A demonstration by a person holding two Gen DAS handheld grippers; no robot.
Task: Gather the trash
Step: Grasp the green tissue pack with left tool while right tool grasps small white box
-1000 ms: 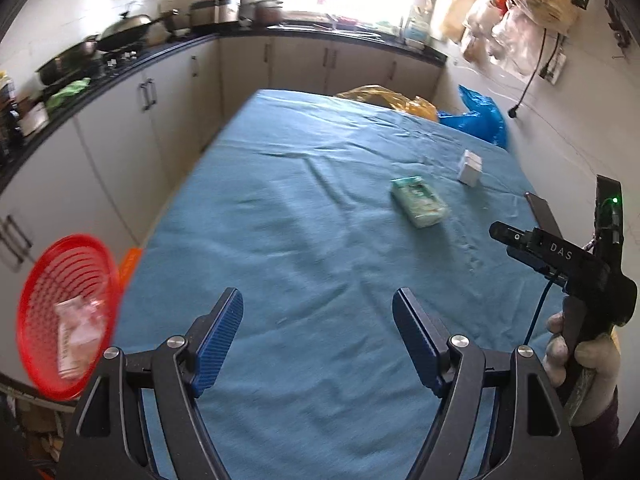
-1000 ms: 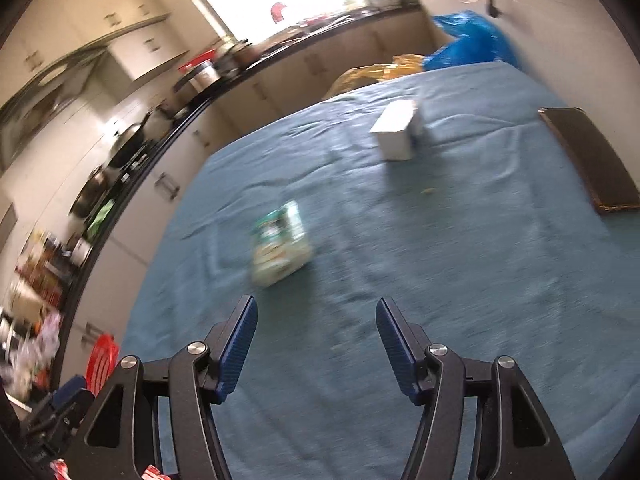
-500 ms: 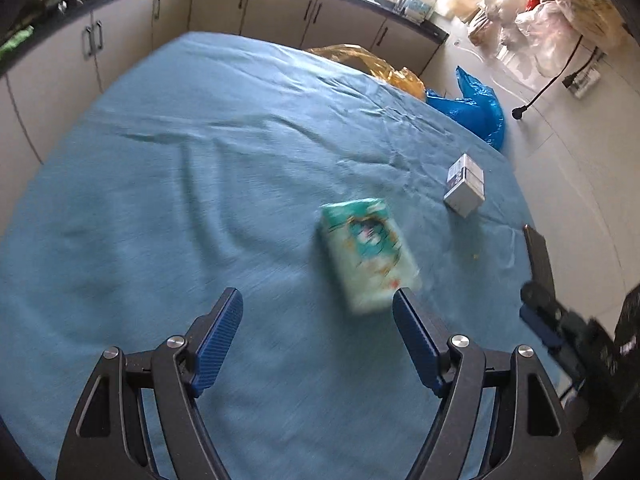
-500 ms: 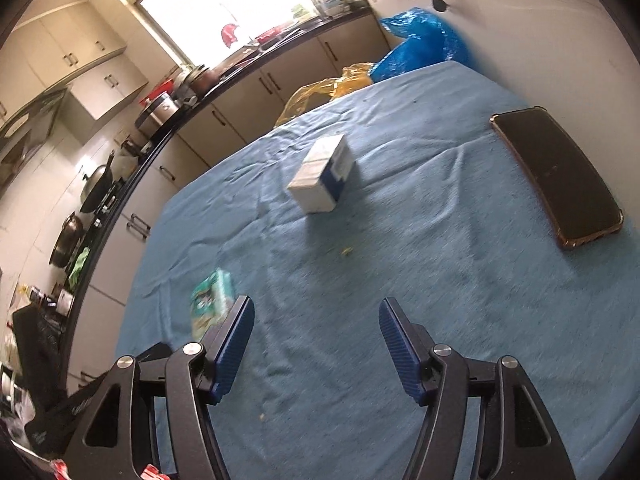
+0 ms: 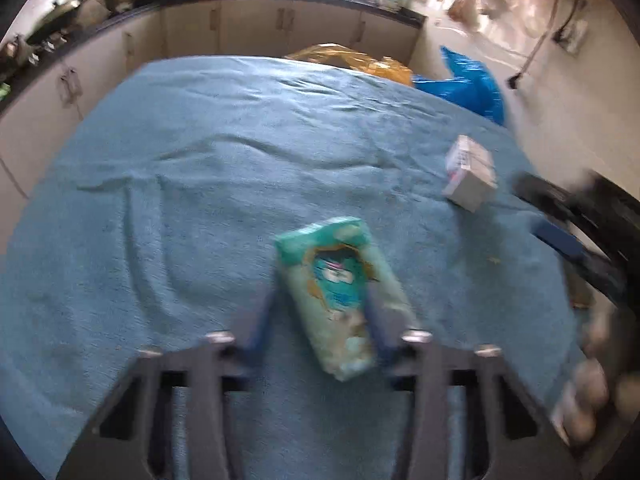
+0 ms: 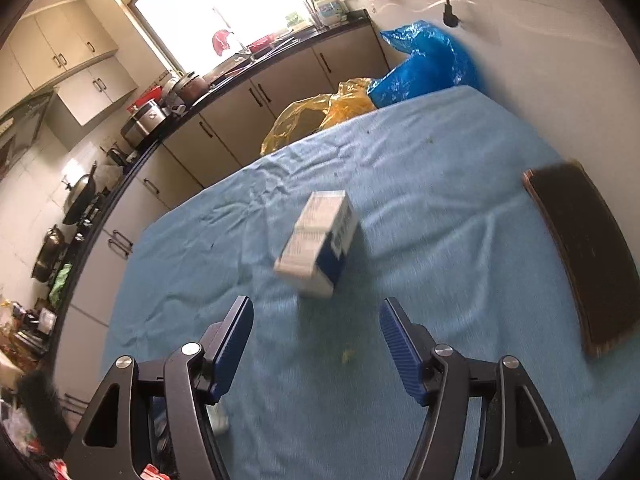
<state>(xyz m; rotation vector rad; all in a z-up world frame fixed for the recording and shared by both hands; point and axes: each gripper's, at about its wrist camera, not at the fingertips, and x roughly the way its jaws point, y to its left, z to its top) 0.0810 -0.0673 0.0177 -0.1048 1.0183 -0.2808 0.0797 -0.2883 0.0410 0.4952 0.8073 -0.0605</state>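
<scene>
While blue cloth (image 5: 200,200) covers whole table, dark phone (image 6: 588,256) lies near its right edge. Left gripper (image 5: 320,312) jaws just closing, green tissue pack (image 5: 340,292) between blurred fingers; contact unclear. Right gripper (image 6: 316,344) gapes wide, empty, just short of small white-blue box (image 6: 320,240) on cloth.

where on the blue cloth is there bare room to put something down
The blue cloth lies bare over its whole left half, from the green packet across to the cabinet side, and along the far edge before the yellow bag. It is crowded on the right, around the white box, the dark phone and the right tongs.
</scene>
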